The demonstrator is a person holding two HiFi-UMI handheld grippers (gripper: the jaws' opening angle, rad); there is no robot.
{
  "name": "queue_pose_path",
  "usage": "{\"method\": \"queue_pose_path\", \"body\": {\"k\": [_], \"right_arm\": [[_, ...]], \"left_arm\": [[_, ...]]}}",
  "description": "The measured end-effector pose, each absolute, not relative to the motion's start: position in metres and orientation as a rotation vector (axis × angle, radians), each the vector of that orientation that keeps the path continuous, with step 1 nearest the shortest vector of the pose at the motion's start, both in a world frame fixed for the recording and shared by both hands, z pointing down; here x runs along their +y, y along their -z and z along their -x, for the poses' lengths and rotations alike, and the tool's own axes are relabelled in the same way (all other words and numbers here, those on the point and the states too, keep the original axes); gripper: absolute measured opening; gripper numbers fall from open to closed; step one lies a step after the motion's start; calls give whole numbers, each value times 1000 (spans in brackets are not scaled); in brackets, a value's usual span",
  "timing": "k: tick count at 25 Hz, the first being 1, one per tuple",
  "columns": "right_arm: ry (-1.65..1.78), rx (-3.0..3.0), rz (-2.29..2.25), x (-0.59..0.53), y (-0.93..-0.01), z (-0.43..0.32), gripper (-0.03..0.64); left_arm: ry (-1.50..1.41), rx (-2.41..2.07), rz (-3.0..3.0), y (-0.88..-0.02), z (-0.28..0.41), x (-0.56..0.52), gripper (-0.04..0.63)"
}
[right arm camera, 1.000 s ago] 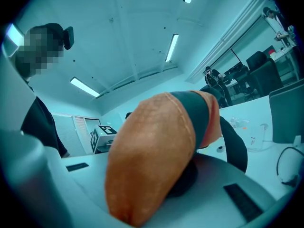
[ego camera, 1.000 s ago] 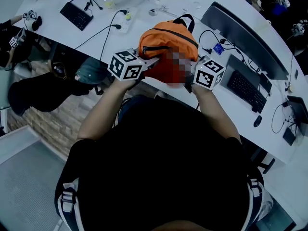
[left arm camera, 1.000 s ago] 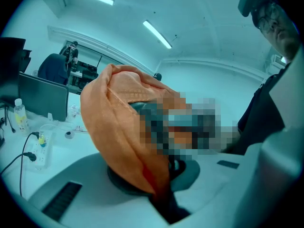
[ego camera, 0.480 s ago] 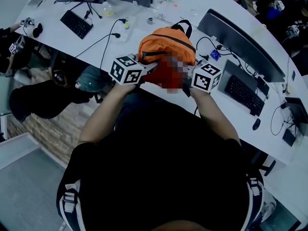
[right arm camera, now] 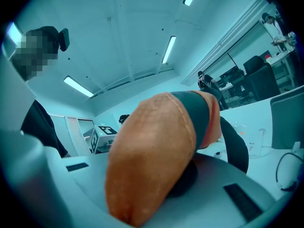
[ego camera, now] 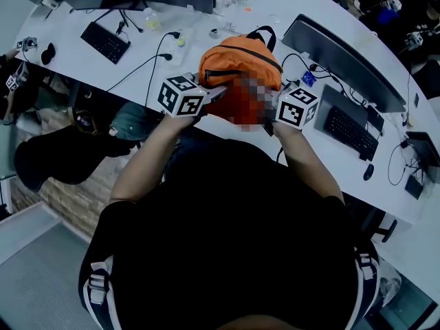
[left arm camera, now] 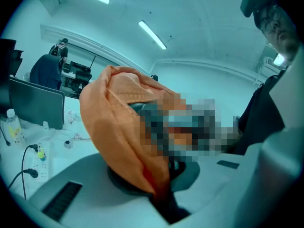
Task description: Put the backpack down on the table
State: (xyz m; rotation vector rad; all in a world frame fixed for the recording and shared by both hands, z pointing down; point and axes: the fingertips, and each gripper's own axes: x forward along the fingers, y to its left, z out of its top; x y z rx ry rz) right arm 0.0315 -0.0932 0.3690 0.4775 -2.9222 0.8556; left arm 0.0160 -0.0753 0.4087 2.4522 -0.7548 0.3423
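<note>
Jaws of the left gripper (ego camera: 214,96) were clamped shut on the orange backpack's (ego camera: 237,60) fabric. Those of the right gripper (ego camera: 272,113) pinched its other side, holding it between them at the white bench's (ego camera: 69,53) near edge.

The right gripper (right arm camera: 135,208) has its jaws clamped on a fold of the orange backpack (right arm camera: 156,146). The bag's black strap (right arm camera: 236,148) loops rightward above the white table (right arm camera: 266,113), beneath ceiling strip lights (right arm camera: 169,49).
</note>
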Motion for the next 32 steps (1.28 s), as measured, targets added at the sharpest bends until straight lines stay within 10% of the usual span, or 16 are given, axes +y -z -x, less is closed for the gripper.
{"method": "queue_pose_path", "body": {"k": [32], "right_arm": [[-934,-2872,-634,-170,-402,29,40]], "left_arm": [[-371,-567,-2439,-440,46,-151,49]]}}
